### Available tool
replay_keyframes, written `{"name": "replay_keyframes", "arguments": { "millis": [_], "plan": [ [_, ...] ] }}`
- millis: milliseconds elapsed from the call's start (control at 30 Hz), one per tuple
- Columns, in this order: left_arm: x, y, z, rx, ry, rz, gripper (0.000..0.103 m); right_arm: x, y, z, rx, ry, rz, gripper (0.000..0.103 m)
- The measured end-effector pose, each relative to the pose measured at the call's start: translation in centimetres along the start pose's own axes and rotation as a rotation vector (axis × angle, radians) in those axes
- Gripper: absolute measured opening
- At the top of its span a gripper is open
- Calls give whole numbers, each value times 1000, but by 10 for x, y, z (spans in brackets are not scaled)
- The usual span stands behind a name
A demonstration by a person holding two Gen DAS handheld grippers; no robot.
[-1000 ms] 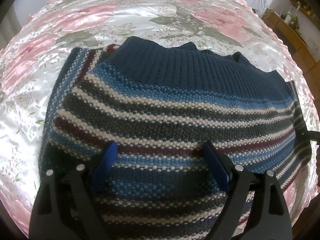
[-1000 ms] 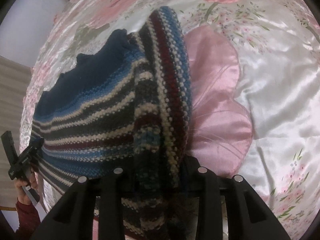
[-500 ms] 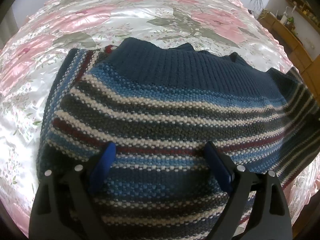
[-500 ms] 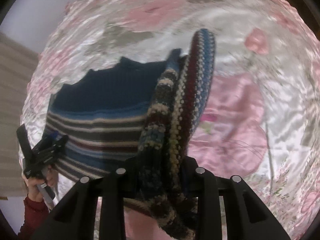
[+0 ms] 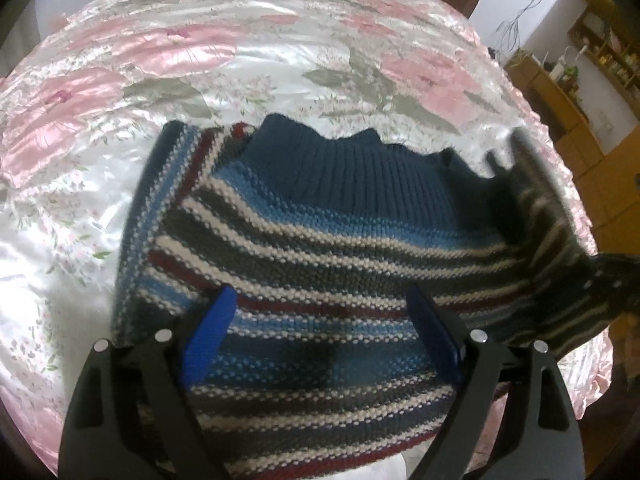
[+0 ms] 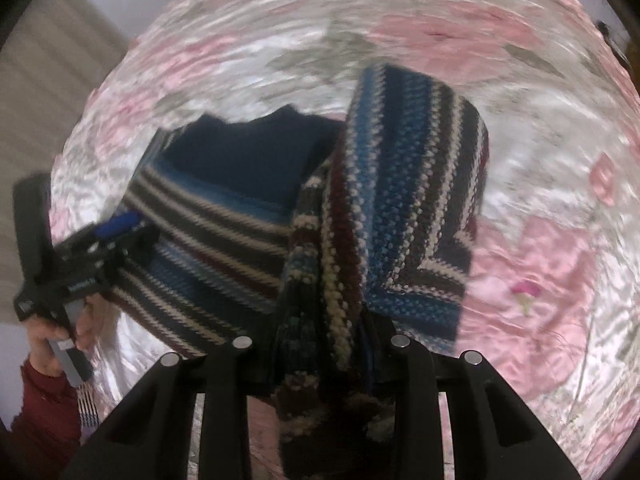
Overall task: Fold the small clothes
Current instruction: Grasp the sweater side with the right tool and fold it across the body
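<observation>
While the floral satin bedspread (image 5: 168, 92) fills nearly everything either camera sees, pink blossoms on shiny white, a striped knit sweater (image 5: 320, 248) lies across its middle with the dark blue ribbed band turned toward the far side. Its right portion is lifted off the bed and hangs in a bunched fold from the right hand-held gripper (image 6: 320, 356), whose black fingers are pressed together on the thick knit. Over the near part of the garment sits the left hand-held gripper (image 5: 320, 328), its blue pads (image 5: 208, 332) spread wide with striped wool lying between them, though I cannot tell whether they touch it. Beyond the bed's far right corner the left wrist view shows wooden shelving (image 5: 576, 76) with small clutter against a white wall. Only the right wrist view shows the person's hand (image 6: 52, 340) around the left tool's handle, with a dark red sleeve (image 6: 44, 412) below it.
</observation>
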State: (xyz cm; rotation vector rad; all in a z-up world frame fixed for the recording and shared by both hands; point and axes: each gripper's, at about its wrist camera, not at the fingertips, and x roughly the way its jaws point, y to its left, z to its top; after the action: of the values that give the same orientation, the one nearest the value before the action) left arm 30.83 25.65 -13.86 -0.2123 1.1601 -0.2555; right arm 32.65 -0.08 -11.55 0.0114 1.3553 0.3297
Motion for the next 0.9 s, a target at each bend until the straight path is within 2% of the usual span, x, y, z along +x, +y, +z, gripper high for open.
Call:
{"name": "replay_keyframes", "arguments": {
  "millis": [167, 200, 233, 333, 433, 533, 633, 700, 800, 900],
  "plan": [
    [5, 0, 0, -11, 20, -9, 87, 29, 23, 4, -50, 33, -56, 31],
    [7, -1, -1, -15, 24, -9, 87, 35, 25, 5, -51, 38, -64, 33],
    [8, -2, -2, -18, 30, -12, 87, 41, 27, 5, -50, 47, -59, 40],
    [11, -4, -4, -22, 42, -16, 87, 47, 30, 8, -42, 61, 3, 56],
    [10, -8, -3, -21, 54, -25, 87, 36, 28, 7, -26, 46, 58, 57],
    [5, -17, 0, -26, 59, -60, 87, 2, 6, 0, 57, -18, 227, 57],
    [2, -34, 3, -15, 68, -103, 87, -31, -17, -10, 107, -85, 300, 57],
    [3, -53, 6, -3, 81, -153, 88, -51, -36, -20, 124, -121, 275, 57],
    [15, -79, 8, 5, 115, -202, 89, -60, -64, -36, 149, -133, 111, 57],
    [36, -101, 6, -5, 168, -235, 89, -51, -95, -53, 214, -102, 81, 57]
  ]
}}
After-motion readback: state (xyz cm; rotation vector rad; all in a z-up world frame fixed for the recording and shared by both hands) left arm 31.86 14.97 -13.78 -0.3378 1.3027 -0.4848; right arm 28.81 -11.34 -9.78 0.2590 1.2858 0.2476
